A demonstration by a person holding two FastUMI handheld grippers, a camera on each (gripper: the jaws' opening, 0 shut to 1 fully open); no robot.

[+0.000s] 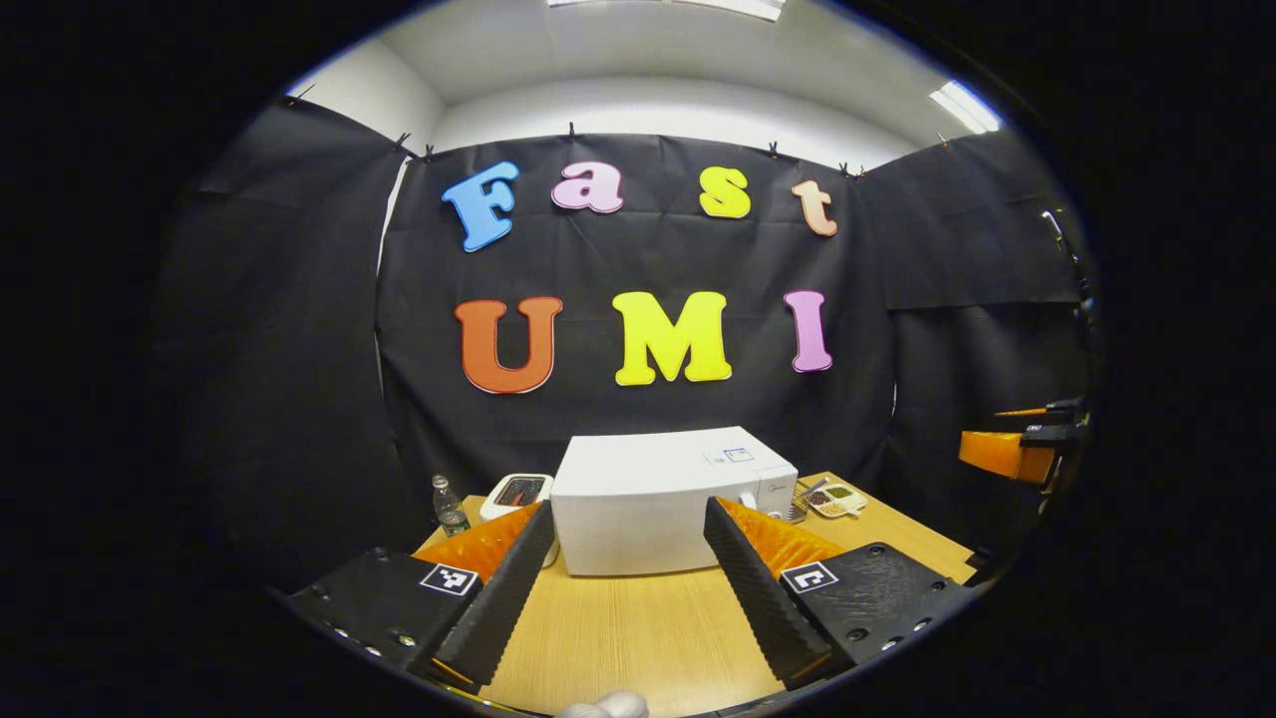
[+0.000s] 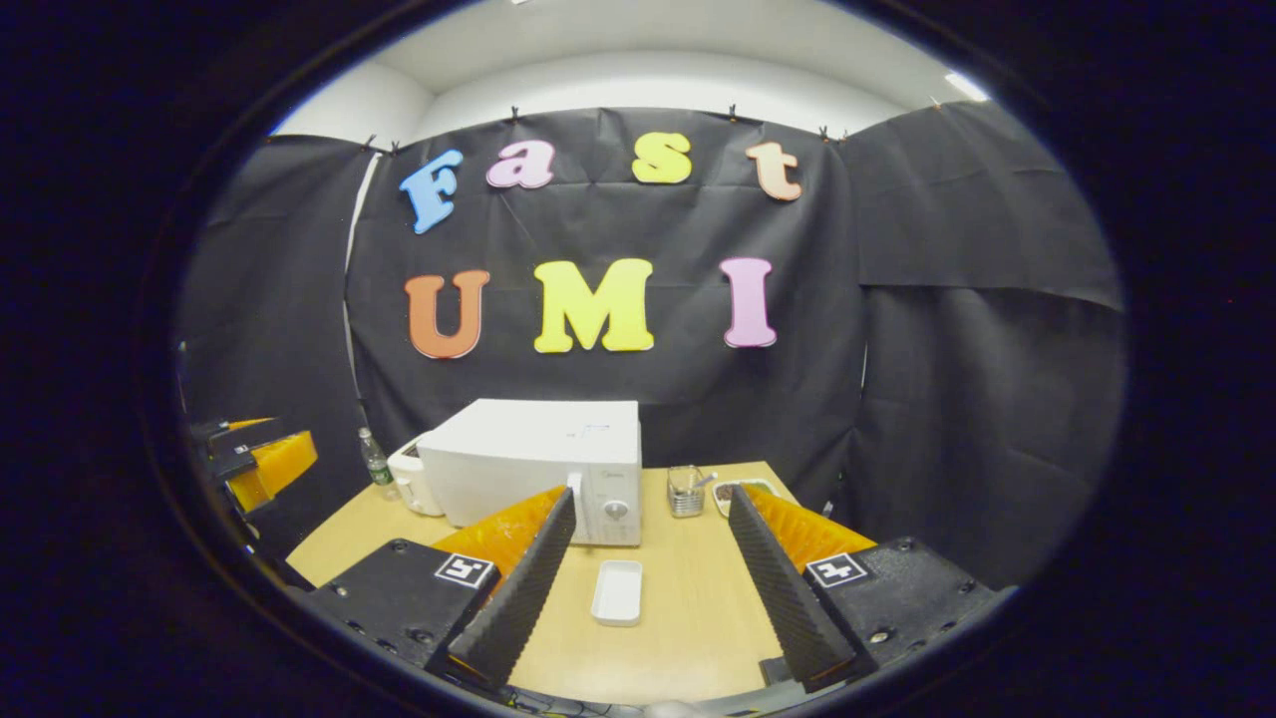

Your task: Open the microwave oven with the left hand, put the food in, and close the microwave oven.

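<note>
The white microwave (image 1: 638, 499) stands on the wooden table (image 1: 638, 638) with its door shut. In the left gripper view I see its side; in the right gripper view the microwave (image 2: 533, 459) shows its handle and knob (image 2: 617, 510) at its right end. A small white rectangular dish (image 2: 617, 591) lies on the table in front of it. My left gripper (image 1: 628, 514) is open, held back from the microwave with nothing between its fingers. My right gripper (image 2: 653, 499) is open too, above the dish, well short of it.
A plastic bottle (image 1: 449, 507) and a white appliance (image 1: 516, 493) stand left of the microwave. On its right are a metal holder (image 2: 685, 491) and a compartment plate of food (image 1: 837, 499). The other gripper (image 2: 259, 464) hovers off the table's left edge.
</note>
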